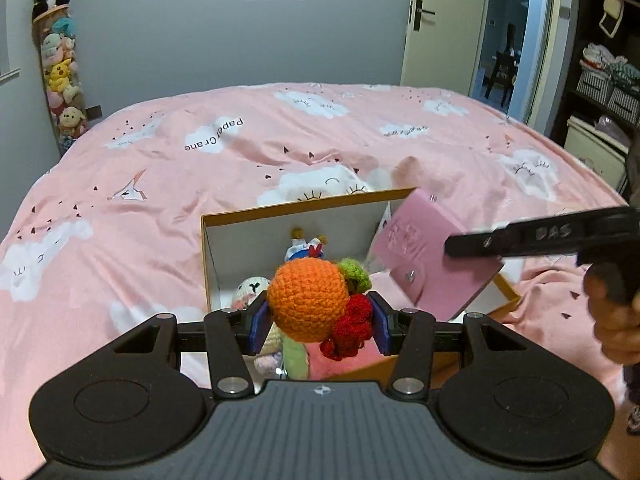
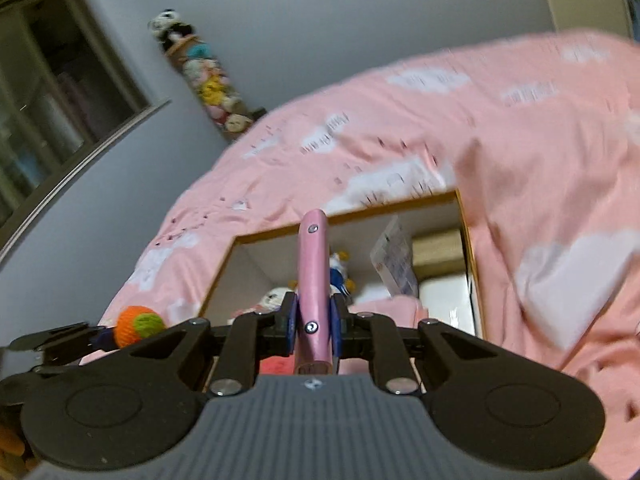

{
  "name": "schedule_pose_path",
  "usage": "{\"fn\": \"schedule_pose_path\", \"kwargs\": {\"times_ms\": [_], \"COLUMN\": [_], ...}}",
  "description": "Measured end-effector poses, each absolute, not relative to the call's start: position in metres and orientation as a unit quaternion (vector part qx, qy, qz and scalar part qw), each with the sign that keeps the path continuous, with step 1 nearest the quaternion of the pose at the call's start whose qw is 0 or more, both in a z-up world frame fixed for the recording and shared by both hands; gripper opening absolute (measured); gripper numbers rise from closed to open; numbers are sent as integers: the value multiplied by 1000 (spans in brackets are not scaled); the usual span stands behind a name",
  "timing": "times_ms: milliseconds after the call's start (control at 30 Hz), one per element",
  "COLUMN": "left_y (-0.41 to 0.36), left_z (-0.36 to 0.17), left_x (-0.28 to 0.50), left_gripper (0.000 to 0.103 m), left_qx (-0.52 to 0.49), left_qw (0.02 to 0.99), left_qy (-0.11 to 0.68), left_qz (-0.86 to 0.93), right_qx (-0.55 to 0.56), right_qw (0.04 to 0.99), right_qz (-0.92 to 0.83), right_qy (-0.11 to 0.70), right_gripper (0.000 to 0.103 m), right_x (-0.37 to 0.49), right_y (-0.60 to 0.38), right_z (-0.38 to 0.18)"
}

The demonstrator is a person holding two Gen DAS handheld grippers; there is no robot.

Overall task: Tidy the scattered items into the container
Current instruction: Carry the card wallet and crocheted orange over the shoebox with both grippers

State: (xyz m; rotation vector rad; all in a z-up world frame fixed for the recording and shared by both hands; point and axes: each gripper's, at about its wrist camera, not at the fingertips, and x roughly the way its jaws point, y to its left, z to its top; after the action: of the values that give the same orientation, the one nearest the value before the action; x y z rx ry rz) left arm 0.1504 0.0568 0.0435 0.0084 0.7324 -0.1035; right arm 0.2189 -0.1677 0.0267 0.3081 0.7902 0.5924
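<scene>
My left gripper [image 1: 318, 320] is shut on an orange crocheted toy [image 1: 307, 298] with green and red knobs, held over the near edge of the open cardboard box [image 1: 304, 210]. My right gripper [image 2: 314, 320] is shut on a pink wallet [image 2: 314, 276], seen edge-on, held above the box [image 2: 344, 216]. The wallet also shows in the left wrist view [image 1: 432, 256], tilted over the box's right side. The orange toy shows at the left of the right wrist view [image 2: 138, 325]. Several small plush toys [image 1: 250, 290] and a pink cloth [image 1: 340, 362] lie inside the box.
The box sits on a bed with a pink cloud-print quilt [image 1: 200, 168]. A tall column of plush toys [image 1: 60, 68] stands against the far wall. An open door [image 1: 440, 24] and shelves with baskets [image 1: 608, 88] are at the right.
</scene>
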Motion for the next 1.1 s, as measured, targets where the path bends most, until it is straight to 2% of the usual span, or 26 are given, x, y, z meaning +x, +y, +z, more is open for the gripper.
{"fn": "schedule_pose_path", "kwargs": {"times_ms": [267, 533, 633, 833, 867, 900, 1100], "left_y": [52, 39, 32, 20, 18, 17, 3], "left_z": [26, 12, 10, 2, 0, -2, -17], "left_x": [183, 217, 228, 250, 255, 259, 288], "left_gripper": [57, 57, 58, 58, 58, 58, 58], "left_qx": [16, 57, 74, 115, 122, 127, 147], "left_qw": [922, 912, 909, 901, 899, 897, 884], "left_qy": [381, 396, 398, 404, 406, 408, 424], "left_qz": [-67, -88, -95, -108, -111, -114, -130], "right_qx": [214, 162, 96, -29, -44, -52, -54], "right_qw": [824, 827, 844, 871, 877, 882, 898], "right_qz": [271, 258, 246, 239, 236, 233, 232], "right_qy": [449, 473, 466, 428, 416, 405, 369], "right_gripper": [19, 22, 29, 34, 40, 43, 43], "right_x": [252, 259, 257, 250, 249, 248, 253], "right_y": [-163, -159, -150, -134, -132, -133, -139], "right_z": [-26, -43, -41, -36, -34, -33, -34]}}
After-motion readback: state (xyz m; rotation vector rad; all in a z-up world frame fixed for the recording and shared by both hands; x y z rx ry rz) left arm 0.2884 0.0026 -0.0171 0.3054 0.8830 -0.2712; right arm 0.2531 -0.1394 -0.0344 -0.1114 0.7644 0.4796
